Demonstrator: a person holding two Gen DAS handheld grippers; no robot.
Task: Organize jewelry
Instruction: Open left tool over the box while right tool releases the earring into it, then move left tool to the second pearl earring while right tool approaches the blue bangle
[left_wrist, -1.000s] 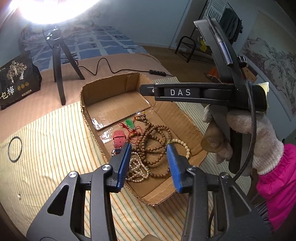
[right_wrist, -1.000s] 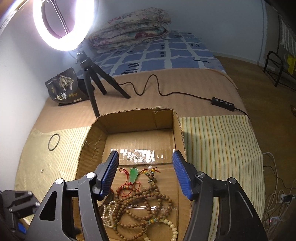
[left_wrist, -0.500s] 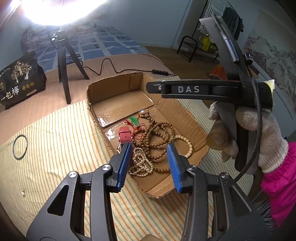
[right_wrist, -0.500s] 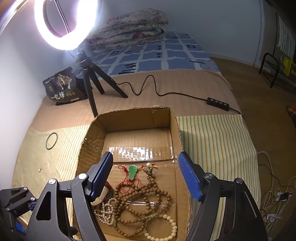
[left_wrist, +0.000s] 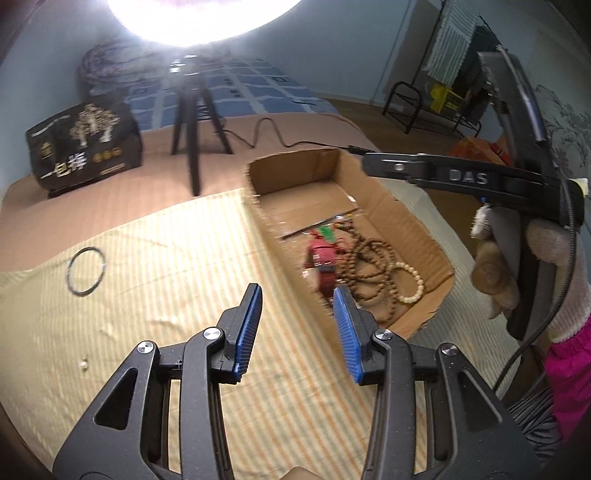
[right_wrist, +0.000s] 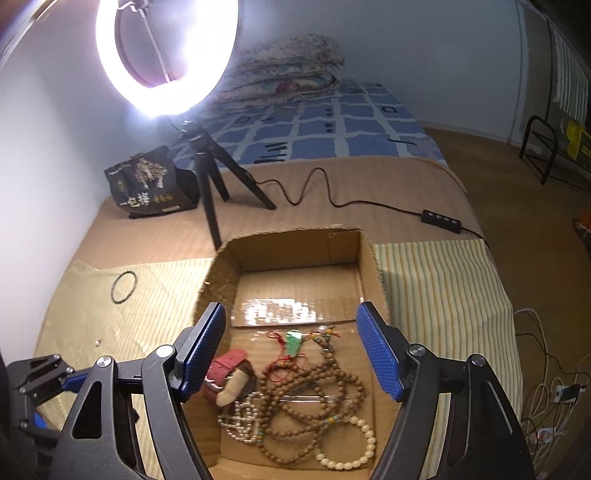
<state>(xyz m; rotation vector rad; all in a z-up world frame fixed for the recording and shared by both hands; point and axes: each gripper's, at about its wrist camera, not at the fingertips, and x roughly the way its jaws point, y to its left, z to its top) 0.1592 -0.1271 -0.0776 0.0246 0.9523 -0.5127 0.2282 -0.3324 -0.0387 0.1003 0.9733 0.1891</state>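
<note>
Fingers of both grippers stand spread and hold nothing. Left gripper (left_wrist: 297, 328) hangs over the striped cloth (left_wrist: 155, 295); up and to the left of its fingers lies a thin black ring (left_wrist: 86, 271), the one loose piece outside the box, with a tiny pale speck (left_wrist: 84, 364) nearer, left of the left finger. Just right of the right finger rises the near wall of the cardboard box (left_wrist: 424, 236). Right gripper (right_wrist: 291, 347) hovers over the box interior: below its left finger sits a red strap piece (right_wrist: 231, 371); between the fingers, a green pendant on red cord (right_wrist: 293, 343); below that, tangled brown bead strands (right_wrist: 314, 398); toward the right finger, a cream bead bracelet (right_wrist: 349, 443). Judgement: likely step is fetching the ring with the left gripper. To do it well: lower until one finger sits inside the loop and one outside, pinch the wire, since it lies flat on soft cloth; avoid catching fabric. Left view is blurred, so settle before closing.
</note>
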